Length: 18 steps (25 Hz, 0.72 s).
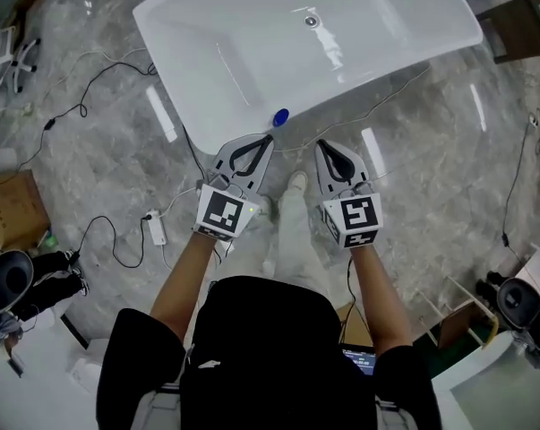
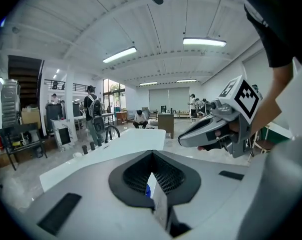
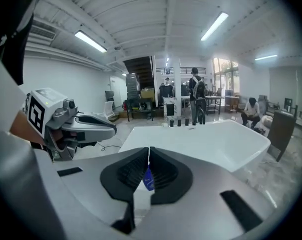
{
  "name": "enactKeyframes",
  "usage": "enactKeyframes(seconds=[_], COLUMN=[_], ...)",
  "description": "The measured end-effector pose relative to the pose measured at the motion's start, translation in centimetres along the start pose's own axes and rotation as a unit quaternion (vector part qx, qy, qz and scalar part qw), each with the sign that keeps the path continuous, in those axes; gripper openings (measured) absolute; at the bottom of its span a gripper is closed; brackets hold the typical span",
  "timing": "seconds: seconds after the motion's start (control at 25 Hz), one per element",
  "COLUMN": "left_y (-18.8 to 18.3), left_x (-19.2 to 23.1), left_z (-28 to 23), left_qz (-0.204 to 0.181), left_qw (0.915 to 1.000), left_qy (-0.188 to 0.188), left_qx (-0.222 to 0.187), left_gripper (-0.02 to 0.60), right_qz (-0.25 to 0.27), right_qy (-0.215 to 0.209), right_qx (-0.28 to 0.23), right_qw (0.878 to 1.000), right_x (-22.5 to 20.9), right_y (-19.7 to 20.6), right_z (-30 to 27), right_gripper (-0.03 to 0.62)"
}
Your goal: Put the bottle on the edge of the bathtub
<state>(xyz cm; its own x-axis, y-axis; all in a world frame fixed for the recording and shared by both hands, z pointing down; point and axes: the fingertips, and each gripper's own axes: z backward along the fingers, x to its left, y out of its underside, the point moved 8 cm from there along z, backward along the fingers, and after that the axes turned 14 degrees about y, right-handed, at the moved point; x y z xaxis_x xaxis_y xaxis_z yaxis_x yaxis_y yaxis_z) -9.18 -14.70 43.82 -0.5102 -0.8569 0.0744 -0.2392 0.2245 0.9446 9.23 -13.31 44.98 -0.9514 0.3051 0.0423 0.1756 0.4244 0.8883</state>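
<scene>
While two grippers [image 1: 268,141] [image 1: 322,147] hover, one bottle [image 1: 279,116] sits on one bathtub [image 1: 167,34].

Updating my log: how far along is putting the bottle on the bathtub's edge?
Looks done: the blue bottle sits on the near rim of the bathtub. In hand: nothing; the left hand-held gripper and right hand-held gripper are both shut, empty and apart from the bottle. Left: nothing that shows.

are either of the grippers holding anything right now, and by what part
Nothing is held. The left gripper and right gripper are both shut and empty; the blue bottle sits apart from them on the bathtub rim.
</scene>
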Motion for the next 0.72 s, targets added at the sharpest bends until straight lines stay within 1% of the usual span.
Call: enactKeyframes(seconds=[0.08, 0.24, 0.28, 0.4, 0.44, 0.72], left_y=[-1.5, -4.2, -4.8, -6.8, -7.4, -11.9], left_x=[-0.9, -2.6, -3.1, -4.5, -4.9, -7.0], left_z=[1.4, 4.2, 4.9, 7.1, 7.8, 11.5], left_qz=[-0.002, -0.03, -0.032, 0.006, 0.009, -0.028], left_qw=[1.0, 0.9995, 0.9994, 0.9991, 0.9988, 0.9962], left_qy=[-0.003, -0.009, -0.008, 0.001, 0.004, -0.002], left_qx=[-0.001, -0.006, -0.01, -0.041, -0.048, -0.082], left_gripper=[0.014, 0.014, 0.013, 0.012, 0.013, 0.014], right_qz=[0.0, 0.002, 0.005, 0.02, 0.024, 0.031], right_qy=[0.01, 0.028, 0.03, 0.034, 0.037, 0.065], right_qx=[-0.015, -0.046, -0.053, -0.07, -0.077, -0.126], right_qw=[1.0, 0.999, 0.998, 0.997, 0.996, 0.989], right_x=[0.2, 1.1, 1.5, 2.6, 2.9, 4.2], right_y=[-1.4, -4.1, -4.6, -6.1, -6.7, -10.3], right_z=[1.6, 5.0, 5.8, 8.0, 8.6, 13.3], right_gripper=[0.025, 0.025, 0.025, 0.025, 0.025, 0.025])
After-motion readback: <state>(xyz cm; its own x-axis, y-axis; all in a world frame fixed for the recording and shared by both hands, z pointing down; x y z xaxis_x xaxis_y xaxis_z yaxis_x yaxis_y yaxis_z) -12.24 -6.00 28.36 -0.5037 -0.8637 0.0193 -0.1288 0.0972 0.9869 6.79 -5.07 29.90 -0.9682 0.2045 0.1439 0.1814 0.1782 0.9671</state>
